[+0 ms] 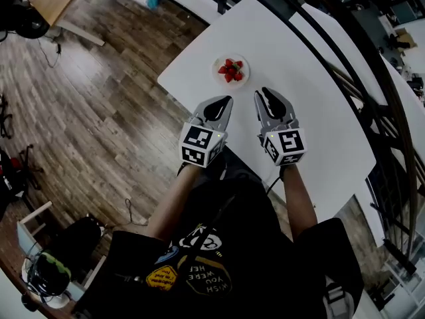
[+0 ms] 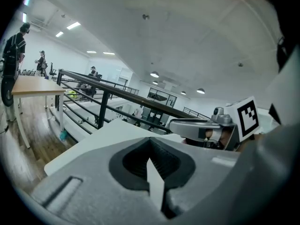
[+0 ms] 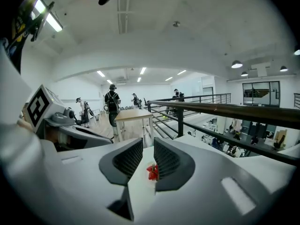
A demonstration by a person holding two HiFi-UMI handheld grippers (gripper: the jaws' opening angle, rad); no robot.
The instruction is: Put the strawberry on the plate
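Strawberries [image 1: 230, 70] lie heaped on the small white plate [image 1: 244, 80], toward 12 o'clock on the white worktop [image 1: 312, 111]; I see no loose berry elsewhere. My right gripper [image 1: 267, 93], at 5 o'clock from the plate and well apart from it, has its jaws partly apart and empty, the berries visible far off through the gap. My left gripper [image 1: 224, 101], at 7 o'clock, has its jaws together on nothing. Placement looks complete; a clean finish means keeping both grippers clear of the plate.
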